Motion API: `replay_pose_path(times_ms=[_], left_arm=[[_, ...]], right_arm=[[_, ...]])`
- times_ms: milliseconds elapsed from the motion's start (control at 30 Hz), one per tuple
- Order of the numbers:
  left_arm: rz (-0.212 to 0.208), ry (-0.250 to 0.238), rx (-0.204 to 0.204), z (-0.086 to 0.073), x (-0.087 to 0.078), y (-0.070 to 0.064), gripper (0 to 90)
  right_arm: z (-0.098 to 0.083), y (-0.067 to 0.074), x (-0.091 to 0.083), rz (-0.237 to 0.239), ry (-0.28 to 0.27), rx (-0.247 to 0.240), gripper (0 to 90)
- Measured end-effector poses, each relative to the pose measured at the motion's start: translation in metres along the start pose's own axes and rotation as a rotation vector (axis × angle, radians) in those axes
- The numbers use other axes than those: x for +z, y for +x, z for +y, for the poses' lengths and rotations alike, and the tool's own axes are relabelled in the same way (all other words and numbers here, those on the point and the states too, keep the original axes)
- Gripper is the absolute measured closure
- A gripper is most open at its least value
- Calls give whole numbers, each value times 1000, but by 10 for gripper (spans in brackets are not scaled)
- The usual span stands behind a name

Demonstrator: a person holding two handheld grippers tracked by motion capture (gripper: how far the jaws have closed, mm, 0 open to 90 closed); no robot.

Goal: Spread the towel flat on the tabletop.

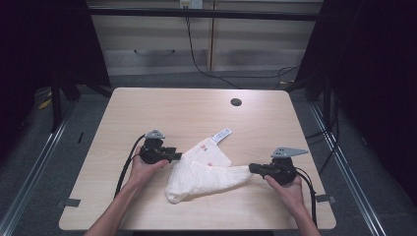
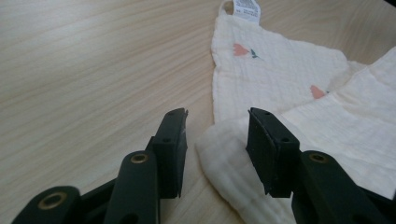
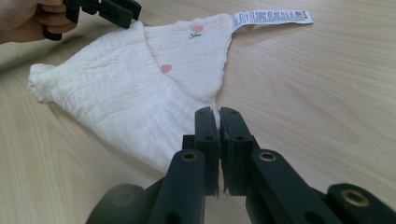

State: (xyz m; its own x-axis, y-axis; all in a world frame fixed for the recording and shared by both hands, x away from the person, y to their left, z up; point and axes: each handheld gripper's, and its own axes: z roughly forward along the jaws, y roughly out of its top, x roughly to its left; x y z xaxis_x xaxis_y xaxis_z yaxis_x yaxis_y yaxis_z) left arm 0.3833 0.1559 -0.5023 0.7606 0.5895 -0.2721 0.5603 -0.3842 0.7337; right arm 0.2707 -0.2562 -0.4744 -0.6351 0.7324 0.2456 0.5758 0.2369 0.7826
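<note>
On the near half of the tabletop (image 1: 147,113) I see a cloth (image 1: 204,174), cream white with small pink flowers, folded over itself into a rough triangle. Its white label (image 1: 222,135) sticks out from the far corner, flat on the wood. One folded flap runs from the near left bulge out to a thin tip on the right.

My right tool (image 1: 254,168) sits at that right tip. In the right gripper view its jaws stand almost together with only a thin slit between them, and the cloth's edge runs right up to them; I take it as clenched on the cloth tip.

My left tool (image 1: 177,156) is at the cloth's left edge. In the left gripper view its jaws are spread wide, released, with a rounded fold of the cloth lying between them, near the right jaw. It grips nothing.

Both hands hold the tools low over the wood, left hand (image 1: 142,169) and right hand (image 1: 287,189) coming in from the near edge. A dark round hole (image 1: 236,102) sits in the tabletop's far side, well apart from the cloth.
</note>
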Motion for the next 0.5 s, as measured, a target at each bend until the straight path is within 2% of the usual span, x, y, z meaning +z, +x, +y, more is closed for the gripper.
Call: replay_pose_path(times_ms=[133, 200, 267, 300, 400, 500], left_arm=[[6, 36, 41, -2, 6, -5, 586], [6, 35, 55, -3, 6, -6, 610], [11, 39, 62, -3, 6, -7, 707], [12, 47, 80, -4, 6, -9, 745], [8, 41, 88, -5, 4, -10, 821], [-1, 27, 79, -5, -1, -10, 828]], right_arm=[[0, 0, 0, 1, 1, -1, 869], [0, 0, 0, 0, 1, 0, 869], [0, 0, 0, 0, 3, 0, 869], [-1, 0, 1, 2, 6, -6, 869], [-1, 0, 2, 4, 8, 2, 869], [-1, 0, 2, 4, 8, 4, 869]])
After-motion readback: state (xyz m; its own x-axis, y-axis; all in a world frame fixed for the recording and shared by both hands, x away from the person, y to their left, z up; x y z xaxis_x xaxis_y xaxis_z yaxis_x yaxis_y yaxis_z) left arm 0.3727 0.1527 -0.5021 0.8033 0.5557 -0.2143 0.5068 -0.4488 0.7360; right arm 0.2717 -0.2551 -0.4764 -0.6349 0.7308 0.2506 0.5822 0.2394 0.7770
